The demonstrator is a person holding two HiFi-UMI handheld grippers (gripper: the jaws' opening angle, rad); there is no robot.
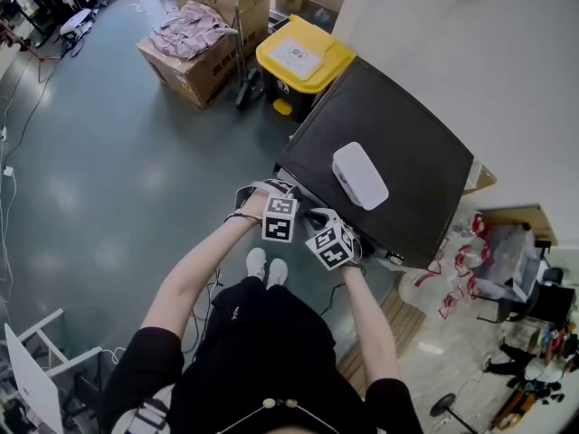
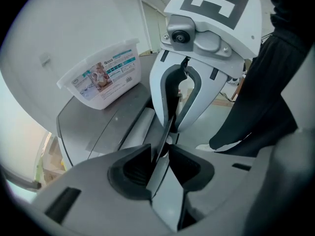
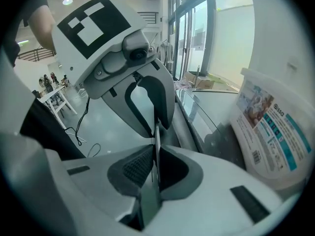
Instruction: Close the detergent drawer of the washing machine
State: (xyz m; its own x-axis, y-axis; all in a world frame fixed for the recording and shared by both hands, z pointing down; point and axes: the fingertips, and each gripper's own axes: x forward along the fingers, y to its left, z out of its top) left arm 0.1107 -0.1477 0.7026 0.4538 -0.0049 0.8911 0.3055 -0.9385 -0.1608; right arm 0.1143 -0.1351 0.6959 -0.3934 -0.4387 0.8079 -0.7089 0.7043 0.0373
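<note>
Since the drawer should slide stiff and light, push its front face; left gripper (image 2: 160, 149) slightly parted, right gripper (image 3: 155, 149) closed, both empty.

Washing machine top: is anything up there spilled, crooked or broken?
Nothing stands out. The white tub sits upright on the washing machine, and its dark top shows no spill or damage around it.

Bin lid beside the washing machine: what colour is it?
The bin lid is yellow. The head view shows it best.
</note>
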